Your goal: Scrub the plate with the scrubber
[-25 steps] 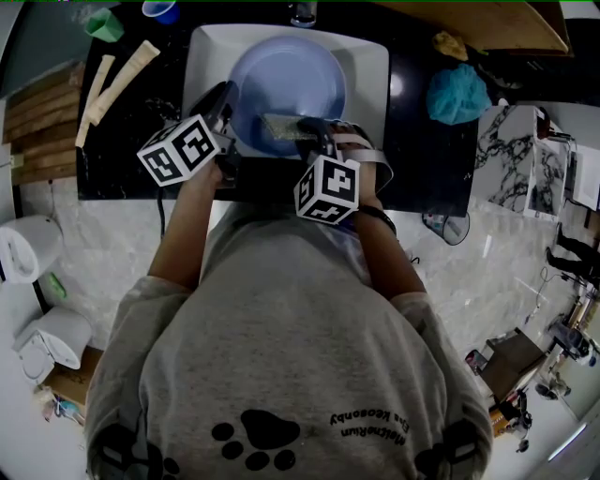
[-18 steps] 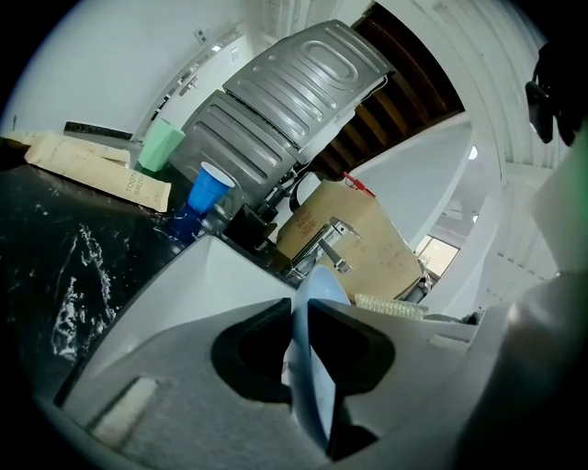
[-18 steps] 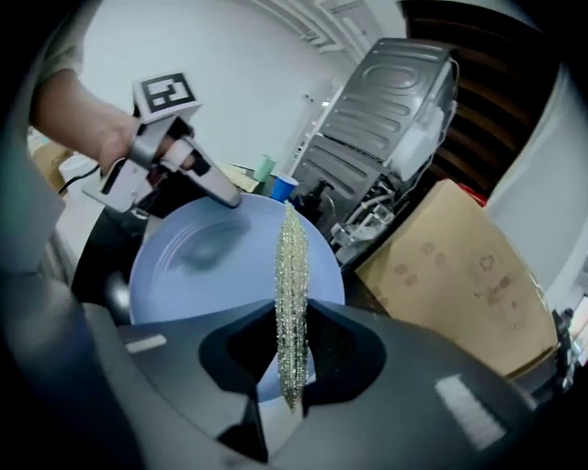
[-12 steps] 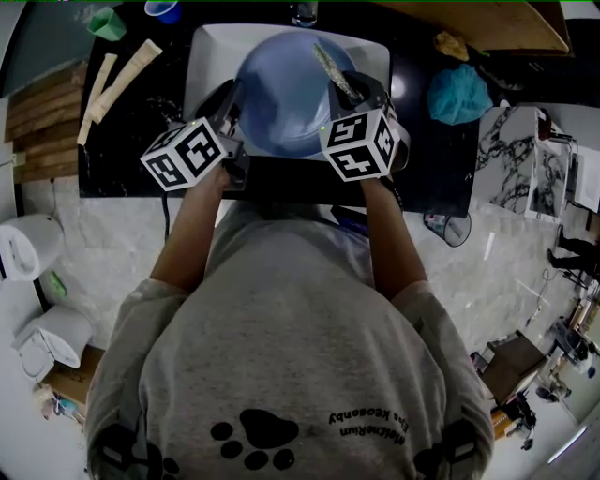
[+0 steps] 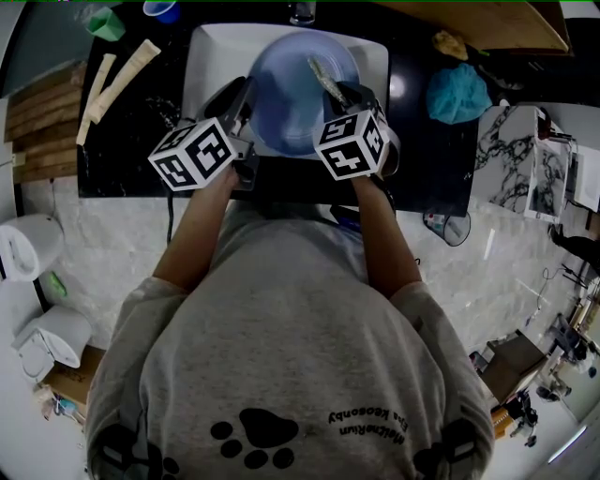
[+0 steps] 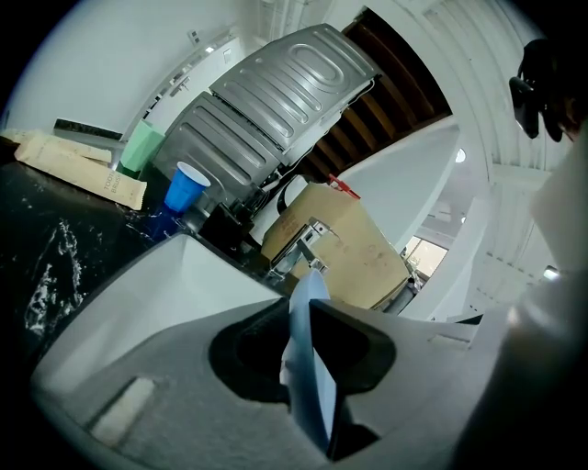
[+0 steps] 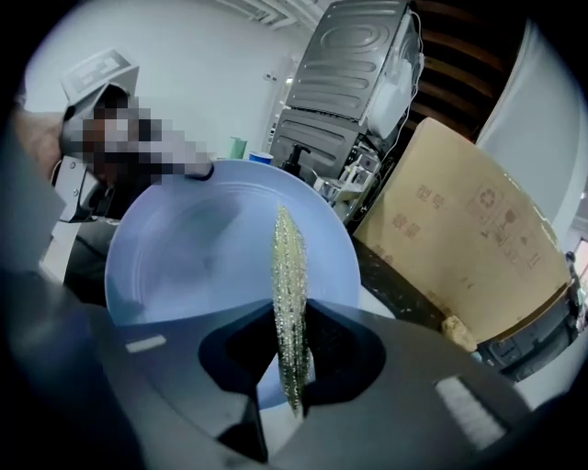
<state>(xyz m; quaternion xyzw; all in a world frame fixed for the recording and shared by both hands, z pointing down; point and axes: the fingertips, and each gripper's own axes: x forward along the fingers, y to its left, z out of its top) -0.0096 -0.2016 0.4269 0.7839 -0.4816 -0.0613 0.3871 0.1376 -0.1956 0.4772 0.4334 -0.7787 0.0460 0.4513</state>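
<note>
1. Left gripper [image 6: 303, 363] is clamped on the rim of the light-blue plate [image 6: 310, 303]. The left gripper view shows that rim edge-on between the jaws, which stand narrow against it.
2. Right gripper [image 7: 292, 367] is closed on the scrubber [image 7: 289, 275], a thin sparkly pad seen edge-on and standing upright out of the jaws.
3. In the right gripper view the plate's hollow face [image 7: 202, 266] fills the centre left of the frame, right behind the scrubber. Whether the pad actually presses on it cannot be told.
4. In the head view the plate [image 5: 291, 89] sits at the upper centre of the frame, over the white sink [image 5: 211, 56]. The left gripper [image 5: 242, 98] is at its left edge and the right gripper [image 5: 342, 94] at its right.
5. The scrubber [image 5: 323, 80] lies slantwise over the right part of the plate there.
6. The sink is set in a black counter [image 5: 131, 131]. A blue cup [image 5: 161, 9] and a green cup [image 5: 105, 23] stand at the upper left, and a teal cloth [image 5: 457, 94] lies at the upper right.
7. A cardboard box [image 7: 469, 229] stands beyond the sink, at the right of the right gripper view.
</note>
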